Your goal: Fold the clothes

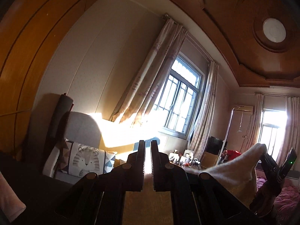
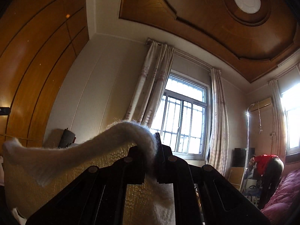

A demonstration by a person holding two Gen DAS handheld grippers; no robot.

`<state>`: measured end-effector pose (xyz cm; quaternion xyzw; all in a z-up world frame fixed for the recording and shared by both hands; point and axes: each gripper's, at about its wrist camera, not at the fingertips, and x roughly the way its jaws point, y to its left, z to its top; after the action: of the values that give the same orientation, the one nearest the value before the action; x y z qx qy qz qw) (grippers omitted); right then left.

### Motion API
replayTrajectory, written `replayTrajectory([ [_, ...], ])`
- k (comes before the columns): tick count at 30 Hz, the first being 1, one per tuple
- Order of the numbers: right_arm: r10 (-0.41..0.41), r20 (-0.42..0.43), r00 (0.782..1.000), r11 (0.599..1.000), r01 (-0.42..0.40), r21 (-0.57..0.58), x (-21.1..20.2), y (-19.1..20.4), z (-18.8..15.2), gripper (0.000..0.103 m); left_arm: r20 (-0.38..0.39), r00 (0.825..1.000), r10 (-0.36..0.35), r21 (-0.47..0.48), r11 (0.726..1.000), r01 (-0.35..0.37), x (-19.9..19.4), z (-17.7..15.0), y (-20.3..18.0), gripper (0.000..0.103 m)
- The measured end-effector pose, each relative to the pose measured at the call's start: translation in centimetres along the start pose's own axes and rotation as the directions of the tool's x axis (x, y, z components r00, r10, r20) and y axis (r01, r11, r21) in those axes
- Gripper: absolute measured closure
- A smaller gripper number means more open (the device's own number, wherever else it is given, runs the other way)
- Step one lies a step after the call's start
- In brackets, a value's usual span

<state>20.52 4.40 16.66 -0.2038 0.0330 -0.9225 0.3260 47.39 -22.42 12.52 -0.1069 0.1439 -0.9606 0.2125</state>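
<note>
**Sweater held aloft between both claws, a slip away from dropping**

We have the white knit sweater [image 2: 61,155] lifted in the air, stretched between our two claws with both cameras tilted up toward the window [image 2: 184,123] and ceiling. Our right claw [image 2: 151,150] is pinching a thick rolled edge of the knit, which bulges over its fingers. Our left claw [image 1: 147,161] is pressed nearly together on a thin layer of the same fabric, with only a bright sliver showing between its fingers.

We judge the risk to be uneven grip: the right holds a bulky bunch, the left a thin edge, so a sharp pull could tug the fuzzy knit free on the left. We also cannot see the bed [image 2: 279,196] surface below, so lowering blind could leave the sweater crooked or bunched.
</note>
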Motion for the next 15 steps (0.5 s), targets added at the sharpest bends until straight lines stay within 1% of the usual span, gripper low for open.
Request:
replayTrajectory([
  [2,0.015,-0.004,1.000,1.000,-0.015,-0.019,0.0,0.9,-0.1,0.095,0.054,0.999,-0.008,0.050,0.999,0.005,-1.9,2.0,-1.2,0.099],
  [3,0.022,-0.006,1.000,0.999,-0.022,-0.028,-0.1,1.3,-0.1,0.095,0.058,0.998,-0.014,0.076,0.997,0.010,-2.3,2.6,-1.8,0.098],
  [5,0.036,-0.030,0.999,0.998,-0.037,-0.048,0.5,2.4,-0.9,0.095,0.000,0.999,-0.033,0.124,0.992,0.033,-1.5,2.5,-2.5,0.098],
  [6,0.045,-0.044,0.998,0.998,-0.047,-0.048,0.8,2.8,-1.2,0.095,-0.042,0.998,-0.051,0.146,0.988,0.057,-0.9,1.8,-2.7,0.097],
  [7,0.049,-0.055,0.997,0.998,-0.052,-0.045,1.1,3.1,-1.5,0.095,-0.086,0.994,-0.073,0.165,0.982,0.087,-0.2,0.7,-2.7,0.094],
  [8,0.047,-0.061,0.997,0.998,-0.050,-0.046,1.4,3.3,-1.6,0.095,-0.134,0.987,-0.088,0.173,0.979,0.111,0.4,-0.8,-2.7,0.085],
  [9,0.042,-0.067,0.997,0.998,-0.045,-0.051,1.6,3.4,-1.7,0.095,-0.189,0.976,-0.111,0.160,0.977,0.142,1.0,-2.6,-2.4,0.081],
  [11,0.030,-0.077,0.997,0.998,-0.034,-0.052,2.0,3.4,-1.6,0.095,-0.299,0.940,-0.163,0.103,0.974,0.202,2.0,-6.5,-1.7,0.078],
  [12,0.025,-0.082,0.996,0.998,-0.029,-0.051,2.3,3.4,-1.5,0.095,-0.351,0.919,-0.180,0.068,0.974,0.216,2.4,-8.5,-1.4,0.075],
  [14,0.019,-0.095,0.995,0.998,-0.024,-0.050,2.9,3.5,-1.2,0.095,-0.435,0.878,-0.199,0.007,0.974,0.224,2.7,-12.1,-0.7,0.064],
  [15,0.020,-0.103,0.995,0.998,-0.025,-0.049,3.2,3.6,-1.1,0.095,-0.461,0.863,-0.208,-0.023,0.974,0.223,2.5,-13.5,-0.3,0.062],
])
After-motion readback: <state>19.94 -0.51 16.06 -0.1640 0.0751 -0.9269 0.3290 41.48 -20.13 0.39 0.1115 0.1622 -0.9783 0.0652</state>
